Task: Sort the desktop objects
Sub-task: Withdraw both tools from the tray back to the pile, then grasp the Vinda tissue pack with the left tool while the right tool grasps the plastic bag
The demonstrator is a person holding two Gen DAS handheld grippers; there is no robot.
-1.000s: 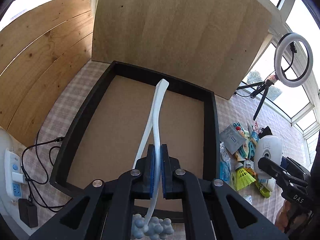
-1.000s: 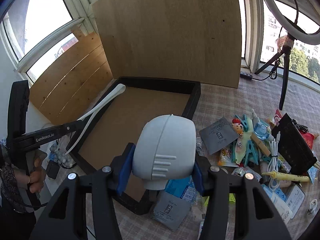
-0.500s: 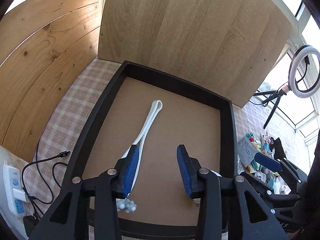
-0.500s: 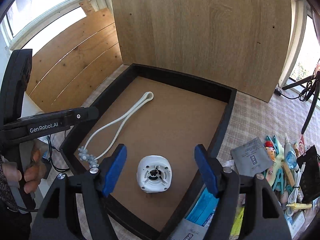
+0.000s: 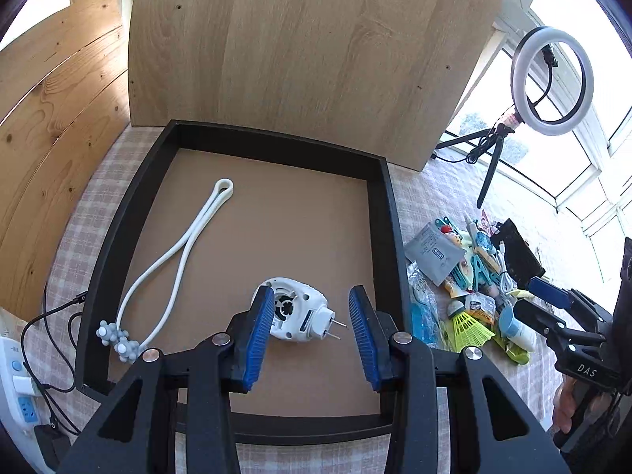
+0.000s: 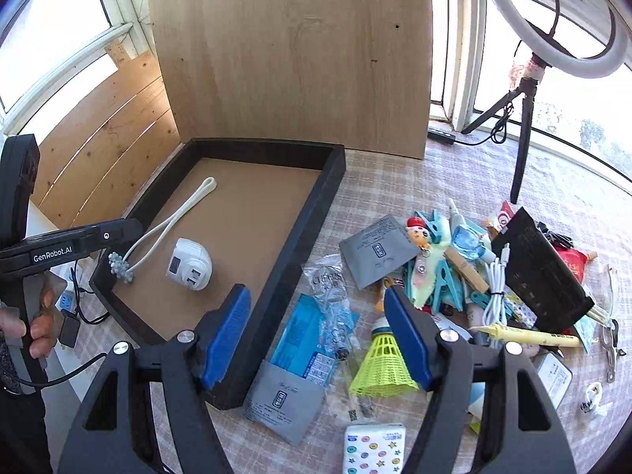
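Note:
A black-rimmed tray (image 5: 385,213) (image 6: 312,217) with a brown floor holds two things. A white looped strap with a grey bead cluster (image 5: 177,252) (image 6: 170,225) lies along its left side. A white plug-in device (image 5: 300,316) (image 6: 189,264) lies on its side near the front, prongs pointing right. My left gripper (image 5: 312,331) hovers open above the tray's front part, with the device seen between its blue pads. My right gripper (image 6: 316,335) stands open over the tray's right rim and the pile's left edge, holding nothing.
A pile right of the tray has grey sachets (image 6: 377,251), a blue packet (image 6: 312,339), a yellow shuttlecock (image 6: 381,363) (image 5: 470,324), clothes pegs, a white cable (image 6: 497,288) and a black box (image 6: 541,272). A ring light on a tripod (image 6: 525,91) and a wooden board (image 5: 308,51) stand behind. A power strip (image 5: 15,379) lies left.
Both grippers let go: the strap and the white device now lie in the tray. The left gripper has pulled back, and the right has swung right over the rim and pile.

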